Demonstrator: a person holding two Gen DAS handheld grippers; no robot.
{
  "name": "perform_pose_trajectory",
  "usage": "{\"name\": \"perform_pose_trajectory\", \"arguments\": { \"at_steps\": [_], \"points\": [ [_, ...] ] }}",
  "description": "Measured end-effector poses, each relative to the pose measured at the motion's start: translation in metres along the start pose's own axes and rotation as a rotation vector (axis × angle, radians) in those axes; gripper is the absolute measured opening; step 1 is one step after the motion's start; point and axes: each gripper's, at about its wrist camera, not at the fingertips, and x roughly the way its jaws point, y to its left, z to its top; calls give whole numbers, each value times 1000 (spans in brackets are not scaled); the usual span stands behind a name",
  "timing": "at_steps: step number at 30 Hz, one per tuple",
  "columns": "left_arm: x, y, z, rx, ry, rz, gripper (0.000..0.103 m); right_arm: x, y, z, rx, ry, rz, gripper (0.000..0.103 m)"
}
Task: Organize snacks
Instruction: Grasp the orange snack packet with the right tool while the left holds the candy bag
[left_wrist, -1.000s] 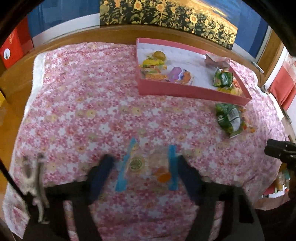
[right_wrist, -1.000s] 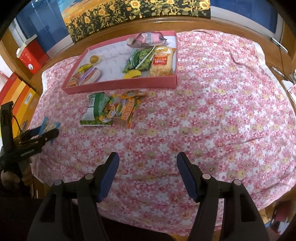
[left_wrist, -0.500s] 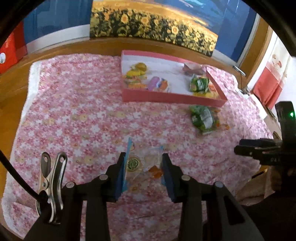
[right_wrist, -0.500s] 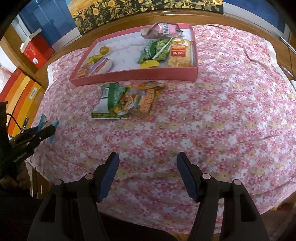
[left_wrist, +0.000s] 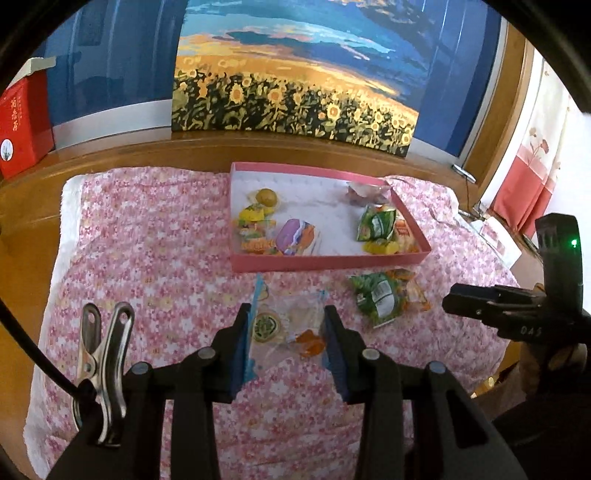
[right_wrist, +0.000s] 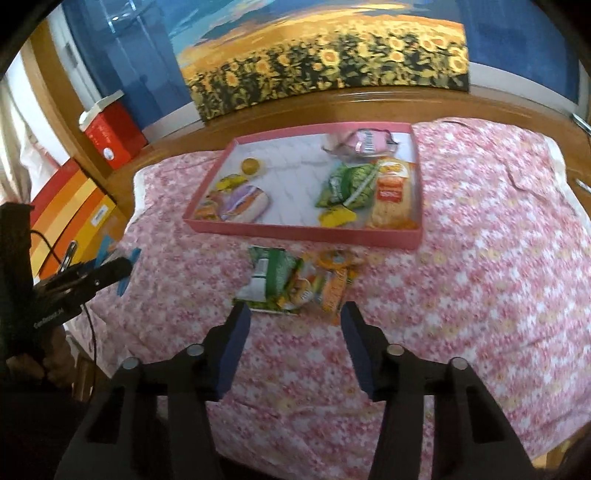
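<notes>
Sunflower painting (left_wrist: 295, 88), red box (left_wrist: 22, 122), floral pink tablecloth (left_wrist: 147, 240).

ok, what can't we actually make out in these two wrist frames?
- Clear snack packet in the left gripper: left wrist view, lower edge hidden behind the fingers.
- Same packet, right wrist view: only blue edges show past the gripper body.
- Orange packet: left wrist view, partly under the green packet.
- Print on packets in the pink tray: too small and blurred.

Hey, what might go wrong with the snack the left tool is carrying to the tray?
The left tool grips only the edges of the clear snack packet, so the slippery film may slide out. The pink tray's near wall could catch the hanging packet. The tray's left side already holds snacks, so landing there may pile them.
</notes>
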Motion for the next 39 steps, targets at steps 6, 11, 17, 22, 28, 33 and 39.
{"name": "perform_pose_trajectory", "arguments": {
  "at_steps": [6, 11, 17, 22, 28, 33, 39],
  "points": [
    [6, 6, 0, -10, 14, 3, 39, 10, 3, 5, -14, 15, 37, 49],
    [13, 8, 1, -14, 20, 2, 39, 26, -4, 9, 9, 66, 12, 49],
    [23, 9, 5, -11, 33, 4, 39, 49, -20, 14, 44, 148, -74, 49],
    [31, 10, 8, -2, 44, 6, 40, 69, -25, 19, 58, 201, -22, 47],
    [39, 15, 15, -4, 45, 3, 40, 76, -23, 24, 25, 194, 7, 36],
    [49, 8, 18, 25, 66, -23, 39, 78, -27, 25, 40, 179, 48, 35],
    [49, -6, 19, 84, 64, -47, 40, 57, -29, 19, 51, 119, 107, 35]
  ]
}}
